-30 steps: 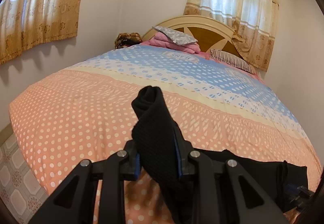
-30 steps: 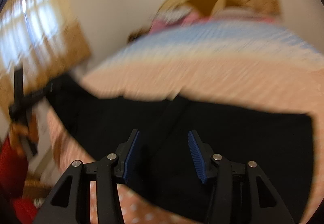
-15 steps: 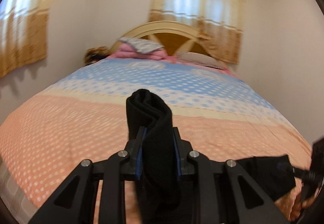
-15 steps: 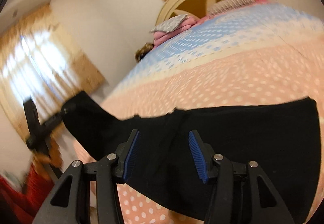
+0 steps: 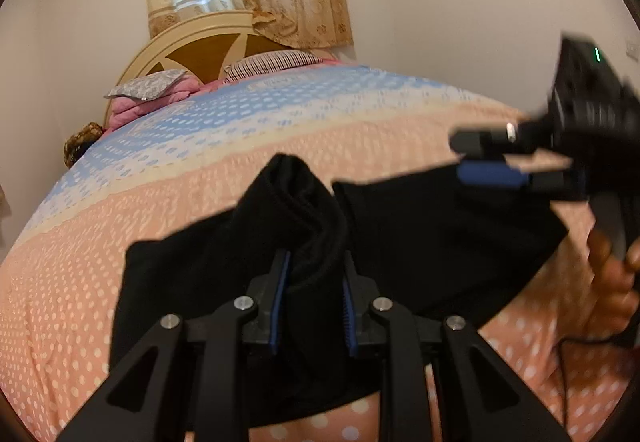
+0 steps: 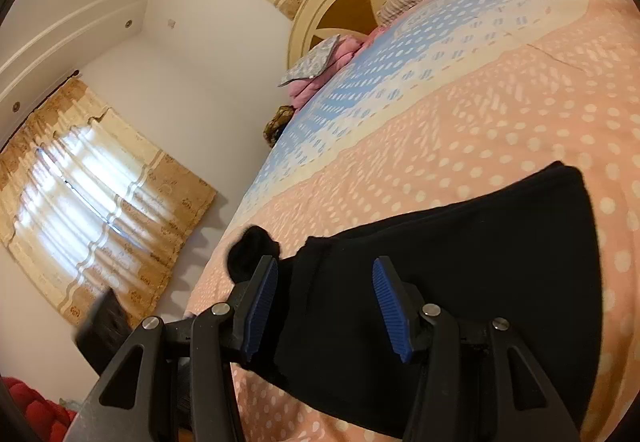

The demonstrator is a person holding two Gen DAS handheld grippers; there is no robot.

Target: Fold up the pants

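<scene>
The black pants point(image 5: 420, 234) lie spread on the polka-dot bedspread point(image 5: 200, 170) near the bed's foot. My left gripper point(image 5: 314, 294) is shut on a bunched end of the pants, which stands up between the blue pads. My right gripper point(image 6: 322, 306) is open just above the pants point(image 6: 460, 282), with fabric under and between the fingers but not pinched. In the left wrist view the right gripper point(image 5: 492, 158) hovers blurred at the right over the pants' far edge. In the right wrist view the left gripper's bunch point(image 6: 252, 254) shows at the left.
The bed's headboard point(image 5: 208, 54), pillows point(image 5: 148, 88) and a pink blanket lie at the far end. Curtained windows point(image 6: 92, 194) line the walls. The bed's edge falls off at the left in the right wrist view. A hand point(image 5: 612, 282) holds the right gripper.
My left gripper has swung right and lowered, bringing the held end over the rest of the pants. My right gripper has rolled and closed in toward the left one, staying open.
</scene>
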